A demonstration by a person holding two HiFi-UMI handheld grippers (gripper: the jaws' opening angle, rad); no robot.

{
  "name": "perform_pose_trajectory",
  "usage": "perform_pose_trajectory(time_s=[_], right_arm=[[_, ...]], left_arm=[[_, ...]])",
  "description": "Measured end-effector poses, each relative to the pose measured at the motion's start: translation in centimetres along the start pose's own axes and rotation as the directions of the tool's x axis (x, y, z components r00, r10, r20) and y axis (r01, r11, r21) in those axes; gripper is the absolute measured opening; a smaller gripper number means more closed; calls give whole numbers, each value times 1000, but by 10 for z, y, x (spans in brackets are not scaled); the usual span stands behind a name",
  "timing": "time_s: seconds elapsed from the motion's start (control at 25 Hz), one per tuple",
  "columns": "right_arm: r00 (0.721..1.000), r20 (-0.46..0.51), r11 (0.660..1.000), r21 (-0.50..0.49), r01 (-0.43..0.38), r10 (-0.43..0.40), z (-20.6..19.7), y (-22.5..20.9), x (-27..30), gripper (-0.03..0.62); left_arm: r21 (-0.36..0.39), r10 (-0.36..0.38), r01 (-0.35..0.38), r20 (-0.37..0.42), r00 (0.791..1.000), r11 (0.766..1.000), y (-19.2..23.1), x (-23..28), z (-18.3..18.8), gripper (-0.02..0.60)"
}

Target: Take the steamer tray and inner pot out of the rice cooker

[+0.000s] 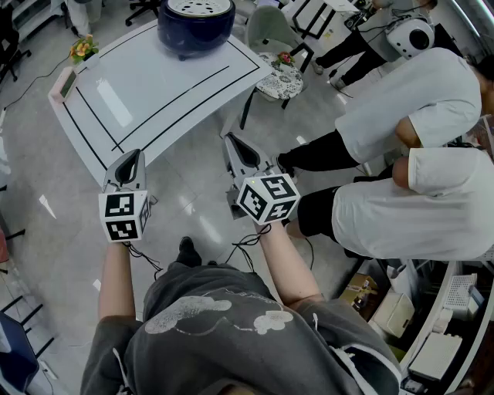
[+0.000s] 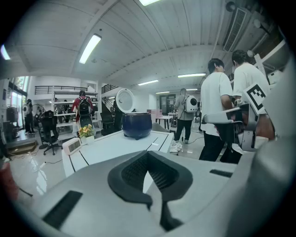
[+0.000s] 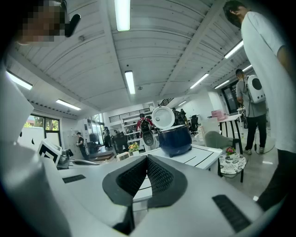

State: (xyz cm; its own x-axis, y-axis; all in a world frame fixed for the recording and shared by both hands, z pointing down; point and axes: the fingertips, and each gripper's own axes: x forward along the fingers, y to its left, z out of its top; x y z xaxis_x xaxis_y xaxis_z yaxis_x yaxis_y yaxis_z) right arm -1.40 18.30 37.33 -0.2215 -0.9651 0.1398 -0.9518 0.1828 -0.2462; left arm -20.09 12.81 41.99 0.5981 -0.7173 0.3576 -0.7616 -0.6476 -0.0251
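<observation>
A dark blue rice cooker (image 1: 196, 27) stands at the far end of the white table (image 1: 147, 92), its lid (image 2: 125, 100) raised. A white perforated steamer tray (image 1: 199, 8) sits in its top; the inner pot is hidden under it. The cooker also shows far ahead in the left gripper view (image 2: 137, 125) and in the right gripper view (image 3: 175, 141). My left gripper (image 1: 133, 158) and right gripper (image 1: 231, 140) hang over the floor short of the table's near edge. Both are shut and hold nothing: the left gripper's (image 2: 148, 155) and right gripper's (image 3: 147, 160) jaws meet at the tips.
A small flower pot (image 1: 82, 50) and a small white display (image 1: 65, 81) sit on the table's left corner. A grey chair (image 1: 270, 31) and a floral stool (image 1: 279, 77) stand right of the table. Two people in white shirts (image 1: 409, 100) stand close on my right.
</observation>
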Motion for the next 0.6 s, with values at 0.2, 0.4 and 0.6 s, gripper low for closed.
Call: perform_pose_trajectory(time_s=[0.2,0.4,0.6], right_arm=[[1000,0,1000,6,-9,9,-6,-1,-28,29],[1000,-8,1000,-3,-2,2,-6,-6,-45,29],[1000,-19,1000,-12,-2,1,-9,-7,-51,29]], left_arm=[[-9,3,-2,17,1000,1000,-21,-21,1,8],[-23,5,-5,11,1000,1000,-35,-29,1,8],[-64,-15,14,-7,1000,998,-41,-30,-6,8]])
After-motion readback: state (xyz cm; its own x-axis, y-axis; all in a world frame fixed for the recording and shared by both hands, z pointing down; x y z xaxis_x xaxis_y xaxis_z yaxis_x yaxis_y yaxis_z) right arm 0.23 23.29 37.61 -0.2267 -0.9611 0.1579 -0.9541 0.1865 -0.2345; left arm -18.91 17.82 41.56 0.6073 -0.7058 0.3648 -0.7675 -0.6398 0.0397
